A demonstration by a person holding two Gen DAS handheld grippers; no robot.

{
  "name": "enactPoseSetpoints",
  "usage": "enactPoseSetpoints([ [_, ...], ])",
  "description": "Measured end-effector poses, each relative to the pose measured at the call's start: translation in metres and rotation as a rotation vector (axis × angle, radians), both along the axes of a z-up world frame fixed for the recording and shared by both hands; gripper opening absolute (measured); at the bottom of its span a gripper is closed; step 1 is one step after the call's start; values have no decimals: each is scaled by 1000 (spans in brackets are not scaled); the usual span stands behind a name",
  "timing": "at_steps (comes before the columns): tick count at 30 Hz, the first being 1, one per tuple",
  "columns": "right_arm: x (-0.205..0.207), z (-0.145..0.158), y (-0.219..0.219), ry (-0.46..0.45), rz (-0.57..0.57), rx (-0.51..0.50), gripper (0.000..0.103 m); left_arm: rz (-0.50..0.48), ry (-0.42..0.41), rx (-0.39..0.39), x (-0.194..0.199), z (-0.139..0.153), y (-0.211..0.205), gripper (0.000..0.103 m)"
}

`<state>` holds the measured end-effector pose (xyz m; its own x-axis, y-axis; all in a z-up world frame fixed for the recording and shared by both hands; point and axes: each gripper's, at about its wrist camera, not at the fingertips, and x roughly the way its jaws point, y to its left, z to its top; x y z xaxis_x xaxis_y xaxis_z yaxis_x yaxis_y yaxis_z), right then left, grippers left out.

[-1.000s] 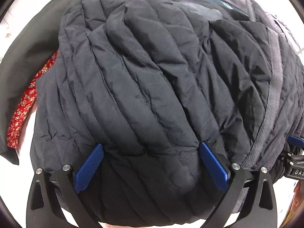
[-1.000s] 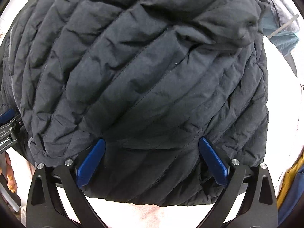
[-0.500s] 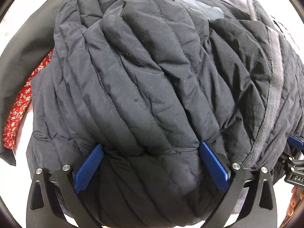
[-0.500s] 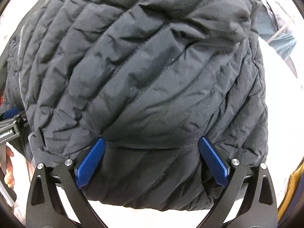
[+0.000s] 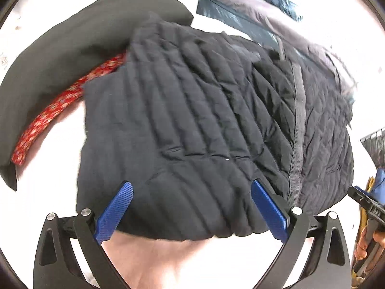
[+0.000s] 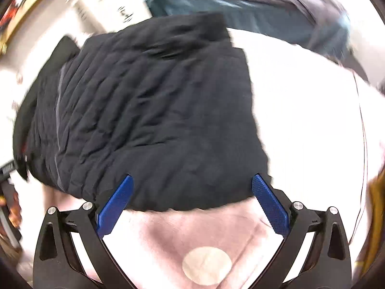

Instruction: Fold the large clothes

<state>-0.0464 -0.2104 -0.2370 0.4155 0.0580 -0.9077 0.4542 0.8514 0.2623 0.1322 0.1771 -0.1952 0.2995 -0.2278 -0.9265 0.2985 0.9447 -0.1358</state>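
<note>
Black quilted jacket lies on the white surface as a compact, roughly rectangular bundle, edges mostly squared, grey zipper strip running along one side. Judged from its shape, the folding of this piece looks essentially done; maybe a last tidy of the near hem, which still bulges a little.

Left gripper: jaws spread wide, nothing between them, near hem of the jacket just ahead of the tips. Right gripper: same, spread and empty (both views motion-blurred, so contact with the hem is hard to call).

Beyond: a dark garment with red patterned fabric under it, and a teal-grey coat farther back, unfolded. Likely more left to do there.
</note>
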Motion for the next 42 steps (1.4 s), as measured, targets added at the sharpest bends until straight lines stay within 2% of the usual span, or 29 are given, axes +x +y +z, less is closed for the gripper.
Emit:
enactPoseSetpoints([
  [5,-16,-5,-53,-19,-99,148,98,125,-2,-19,8,9,42,97],
  [9,-11,-14,-74,-35,-115,240,98,248,80,-116,20,3,81,97],
  [12,9,-25,-72,-7,-134,252,98,280,117,-164,33,-6,99,97],
  [17,8,-37,-75,-13,-180,327,98,277,179,-215,60,-32,119,97],
  [23,3,-37,-70,8,-191,339,98,230,241,-246,75,-62,116,98],
  [28,-7,-38,-64,30,-192,349,97,195,258,-295,86,-63,108,96],
  [31,-10,-42,-66,47,-192,340,98,136,260,-327,85,-56,98,96],
  [34,-9,-43,-74,49,-200,335,98,103,252,-310,84,-60,94,96],
  [38,8,-30,-84,18,-190,317,98,125,251,-327,82,-69,103,98],
  [42,34,-23,-92,15,-135,307,98,128,260,-283,80,-70,100,98],
])
